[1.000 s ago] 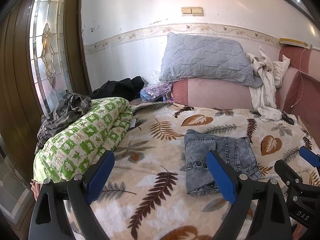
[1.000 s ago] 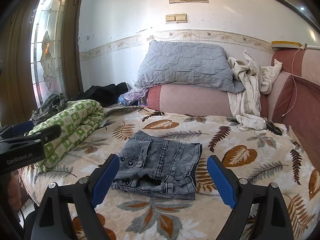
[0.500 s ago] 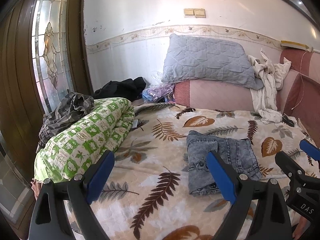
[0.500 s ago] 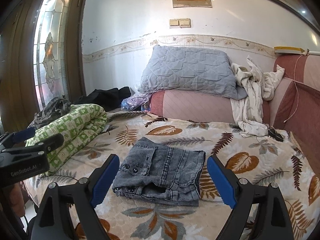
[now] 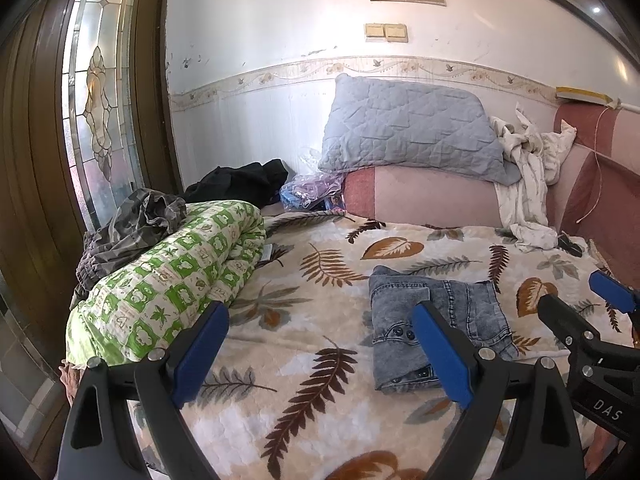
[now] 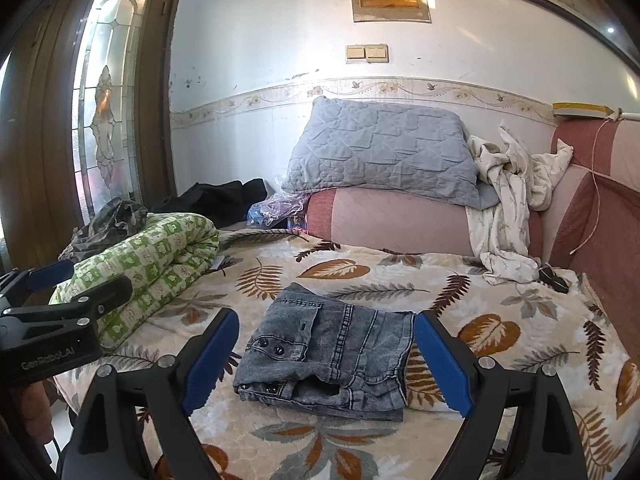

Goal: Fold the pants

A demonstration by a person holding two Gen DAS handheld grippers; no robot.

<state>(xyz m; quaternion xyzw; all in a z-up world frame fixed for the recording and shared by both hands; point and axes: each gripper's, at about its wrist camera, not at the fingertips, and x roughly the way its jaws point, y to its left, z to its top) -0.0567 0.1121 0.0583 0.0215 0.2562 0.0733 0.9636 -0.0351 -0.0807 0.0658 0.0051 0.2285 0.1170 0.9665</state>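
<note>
Folded pants (image 6: 328, 356) — right finger (image 5: 440, 352) hides near edge.

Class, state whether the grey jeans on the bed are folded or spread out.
Folded: the grey jeans lie as a compact stacked rectangle on the leaf-print blanket, layers showing at the near edge.

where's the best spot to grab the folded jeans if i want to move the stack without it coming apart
Probably the thick near edge of the folded jeans, where the layers stack by the waistband buttons. Come in low from the front with the open right claw, one finger sliding under against the leaf-print blanket and one on top, so every layer is pinched. The far edge tapers to a loose corner.
</note>
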